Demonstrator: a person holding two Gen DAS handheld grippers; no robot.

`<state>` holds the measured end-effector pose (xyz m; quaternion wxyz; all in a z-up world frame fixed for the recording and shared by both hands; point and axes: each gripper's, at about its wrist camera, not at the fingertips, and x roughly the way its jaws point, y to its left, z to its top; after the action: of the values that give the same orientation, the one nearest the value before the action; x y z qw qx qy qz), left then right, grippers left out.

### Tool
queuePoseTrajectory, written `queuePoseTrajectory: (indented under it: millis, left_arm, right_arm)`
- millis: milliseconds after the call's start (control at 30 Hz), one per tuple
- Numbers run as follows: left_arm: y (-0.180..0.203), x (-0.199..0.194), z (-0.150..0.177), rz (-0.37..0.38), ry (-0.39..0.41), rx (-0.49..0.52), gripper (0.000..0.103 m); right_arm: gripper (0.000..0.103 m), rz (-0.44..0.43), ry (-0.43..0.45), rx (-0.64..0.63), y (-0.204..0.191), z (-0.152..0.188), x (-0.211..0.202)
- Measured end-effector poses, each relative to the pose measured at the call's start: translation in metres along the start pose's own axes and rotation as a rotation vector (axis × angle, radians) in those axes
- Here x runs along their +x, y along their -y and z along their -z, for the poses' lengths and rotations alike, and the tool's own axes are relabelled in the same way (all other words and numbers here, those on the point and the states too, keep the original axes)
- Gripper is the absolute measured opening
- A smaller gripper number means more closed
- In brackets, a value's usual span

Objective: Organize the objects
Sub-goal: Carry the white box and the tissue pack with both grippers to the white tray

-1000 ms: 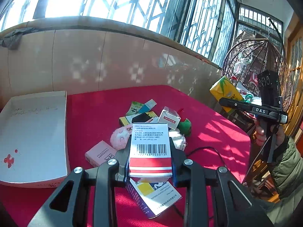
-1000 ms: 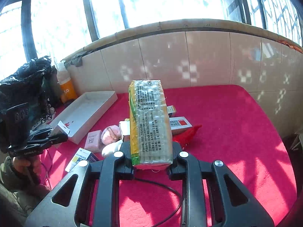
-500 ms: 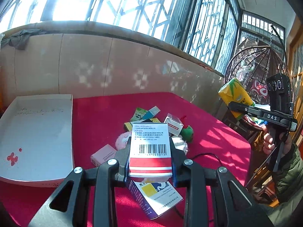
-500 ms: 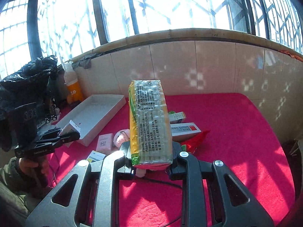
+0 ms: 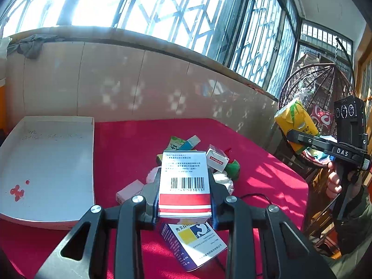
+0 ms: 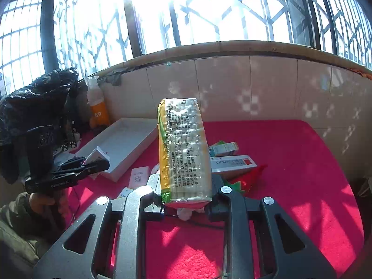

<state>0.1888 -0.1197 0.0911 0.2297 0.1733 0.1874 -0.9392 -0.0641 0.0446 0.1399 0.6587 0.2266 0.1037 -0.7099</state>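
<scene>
A white tray lies at the left of a red table, bare but for red marks on its floor: by this showing, nothing has yet been sorted into it. Just right of it, the left gripper is clamped on a white box with a barcode and red stripes, held above the cloth. Beneath and beyond it the pile waits: a pink box, a purple-and-yellow carton under the fingers, a small Sano box, green packets and a plush toy. At the far right, the right gripper grasps a yellow-green tissue pack out past the table's edge. The right wrist view confirms the hold, its fingers pinching the pack upright, with a long white box and a red-green item on the cloth behind. The sort looks barely begun: two things lifted, none placed, most of the heap untouched. Both loads seem bound for the tray, though the task names no destination.
</scene>
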Motion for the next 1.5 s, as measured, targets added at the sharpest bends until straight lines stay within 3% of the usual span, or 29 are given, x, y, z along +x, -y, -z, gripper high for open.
queuePoseTrajectory:
  millis: [167,400,667,967,1500]
  left_arm:
    - [-0.004,-0.012,-0.009,-0.062,0.04,0.013,0.032]
    - [-0.033,-0.04,-0.027,-0.322,0.061,-0.025,0.032]
    - [-0.071,-0.069,-0.027,-0.469,0.083,-0.099,0.032]
    - [-0.093,-0.078,-0.023,-0.561,0.07,-0.119,0.032]
    - [-0.119,-0.074,-0.029,-0.645,0.029,-0.105,0.032]
  right_arm:
    - [0.023,-0.022,0.035,0.0,-0.011,-0.011,-0.002]
    - [0.023,-0.055,0.039,-0.012,-0.039,-0.025,0.009]
    - [0.023,-0.099,0.02,-0.068,-0.075,-0.035,0.028]
    - [0.023,-0.112,-0.028,-0.066,-0.095,-0.048,0.06]
    - [0.023,-0.158,-0.103,-0.049,-0.132,-0.08,0.12]
